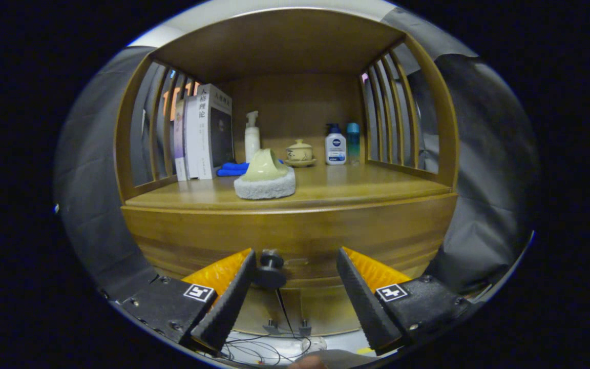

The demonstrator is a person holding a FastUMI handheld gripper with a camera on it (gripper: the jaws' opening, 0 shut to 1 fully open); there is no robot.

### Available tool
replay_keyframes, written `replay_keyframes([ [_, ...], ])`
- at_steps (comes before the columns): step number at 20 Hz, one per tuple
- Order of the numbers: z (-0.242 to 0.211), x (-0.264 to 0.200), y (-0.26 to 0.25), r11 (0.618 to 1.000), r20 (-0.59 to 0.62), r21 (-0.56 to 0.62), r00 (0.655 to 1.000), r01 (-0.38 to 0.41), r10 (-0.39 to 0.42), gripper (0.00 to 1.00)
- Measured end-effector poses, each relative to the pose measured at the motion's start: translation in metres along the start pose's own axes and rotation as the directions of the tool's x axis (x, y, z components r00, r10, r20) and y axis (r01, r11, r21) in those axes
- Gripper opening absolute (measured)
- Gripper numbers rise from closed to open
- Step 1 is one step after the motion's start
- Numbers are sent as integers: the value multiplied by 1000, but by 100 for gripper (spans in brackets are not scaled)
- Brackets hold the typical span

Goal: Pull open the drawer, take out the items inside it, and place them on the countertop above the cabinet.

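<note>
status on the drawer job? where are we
Early. Done: nothing that I can confirm. The drawer front looks closed, and whether the scrubbing pad on the countertop came from it, I cannot tell. In hand: gripper open and holding nothing, the drawer knob between its fingers, against the left one. Left: grip the knob, pull the drawer open, move its contents up.

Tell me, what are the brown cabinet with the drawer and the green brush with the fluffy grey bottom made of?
The brown cabinet looks like varnished wood: grain lines show and the countertop reflects light. The green brush seems to have a smooth plastic handle on a fuzzy grey pad, perhaps fabric or sponge. The dark round drawer knob, beside one finger of the open gripper, could be metal or plastic.
</note>
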State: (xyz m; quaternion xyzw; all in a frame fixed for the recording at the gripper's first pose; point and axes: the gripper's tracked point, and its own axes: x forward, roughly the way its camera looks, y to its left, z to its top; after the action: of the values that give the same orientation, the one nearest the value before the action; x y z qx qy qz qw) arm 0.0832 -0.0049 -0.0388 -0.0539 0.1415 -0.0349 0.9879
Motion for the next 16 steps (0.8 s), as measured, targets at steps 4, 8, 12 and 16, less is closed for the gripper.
replay_keyframes([
  [4, -6, -44, 2, 1000, 46, 17, 999, -17, 16, 100],
  [8, -3, -93, 8, 1000, 104, -16, 994, -27, 28, 100],
  [12, -6, -130, 14, 998, 135, -50, 990, -34, 41, 100],
  [16, -10, -148, 9, 998, 160, -64, 987, -6, 17, 100],
])
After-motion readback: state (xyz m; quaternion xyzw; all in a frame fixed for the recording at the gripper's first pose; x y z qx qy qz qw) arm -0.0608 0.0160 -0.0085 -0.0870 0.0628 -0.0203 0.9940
